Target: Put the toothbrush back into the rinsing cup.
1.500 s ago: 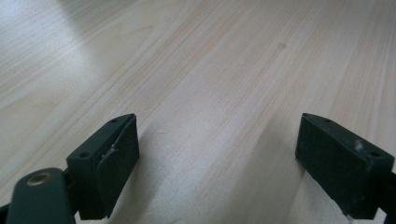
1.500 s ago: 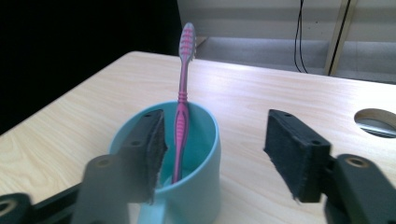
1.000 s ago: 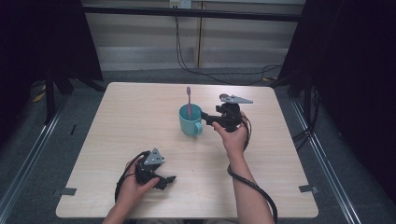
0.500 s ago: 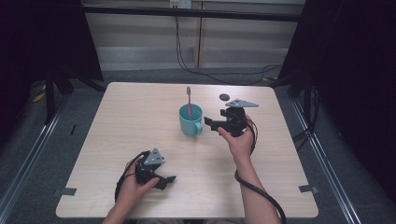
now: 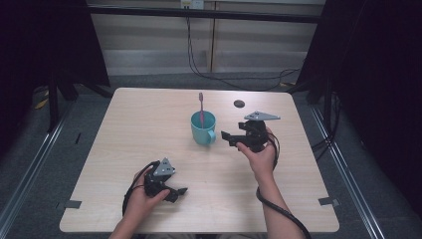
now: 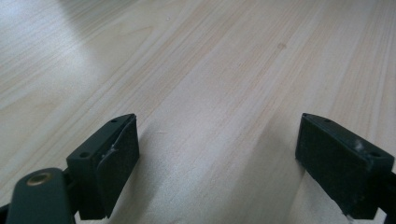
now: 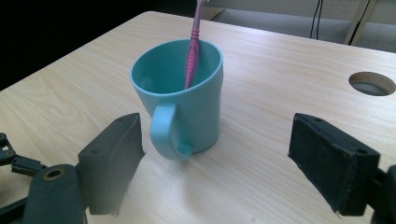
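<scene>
Teal mug [image 5: 203, 128] stands upright near the middle of the worktop [image 5: 124, 129], handle turned toward the person's near-right side, w/ a pink toothbrush [image 5: 201, 105] standing in it, head up, leaning on the far rim. The right gripper [image 5: 232, 139] hovers just beside the mug on its handle side, jaws wide apart and having just been opening; nothing between them (in the right gripper view the handle [image 7: 166, 132] sits ahead of the gap, untouched). Likely the brush has been dropped in and the hand is clearing off. The left gripper [image 5: 178, 193] rests low at the near edge, jaws apart, empty, kept out of the way.
</scene>
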`<state>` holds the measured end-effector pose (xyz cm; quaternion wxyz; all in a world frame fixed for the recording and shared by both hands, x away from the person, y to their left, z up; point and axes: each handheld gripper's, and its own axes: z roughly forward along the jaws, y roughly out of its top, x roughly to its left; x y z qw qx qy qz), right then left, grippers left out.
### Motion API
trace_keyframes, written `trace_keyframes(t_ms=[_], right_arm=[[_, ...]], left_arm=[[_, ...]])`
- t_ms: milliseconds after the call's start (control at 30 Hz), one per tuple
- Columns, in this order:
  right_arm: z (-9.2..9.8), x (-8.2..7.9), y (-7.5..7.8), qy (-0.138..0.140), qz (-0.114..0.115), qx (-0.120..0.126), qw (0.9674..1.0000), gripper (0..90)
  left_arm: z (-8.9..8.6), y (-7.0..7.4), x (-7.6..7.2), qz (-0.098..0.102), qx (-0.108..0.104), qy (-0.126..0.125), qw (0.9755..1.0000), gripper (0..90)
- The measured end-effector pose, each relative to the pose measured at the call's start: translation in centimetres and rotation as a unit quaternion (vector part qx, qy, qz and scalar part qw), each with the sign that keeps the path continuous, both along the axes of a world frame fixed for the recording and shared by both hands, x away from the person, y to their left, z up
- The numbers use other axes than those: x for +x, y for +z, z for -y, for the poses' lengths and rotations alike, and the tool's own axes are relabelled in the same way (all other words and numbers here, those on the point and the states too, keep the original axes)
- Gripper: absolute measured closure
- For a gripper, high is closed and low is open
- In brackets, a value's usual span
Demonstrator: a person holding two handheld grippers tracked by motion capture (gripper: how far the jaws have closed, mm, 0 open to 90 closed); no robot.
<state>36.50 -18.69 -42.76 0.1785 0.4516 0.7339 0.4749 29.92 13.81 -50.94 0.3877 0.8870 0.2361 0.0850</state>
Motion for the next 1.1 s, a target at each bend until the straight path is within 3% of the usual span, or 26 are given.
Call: trace_keyframes(t_ms=[333,1100], right_arm=[[0.6,-1.3,-0.6,0.006,-0.001,0.009,0.9999,16.7],[2.0,-4.1,-3.0,0.03,-0.022,-0.015,0.9992,16.8]], left_arm=[[0.0,0.0,0.0,-0.001,0.0,0.0,1.0,13.2],[0.0,0.0,0.0,-0.001,-0.001,0.0,1.0,13.2]])
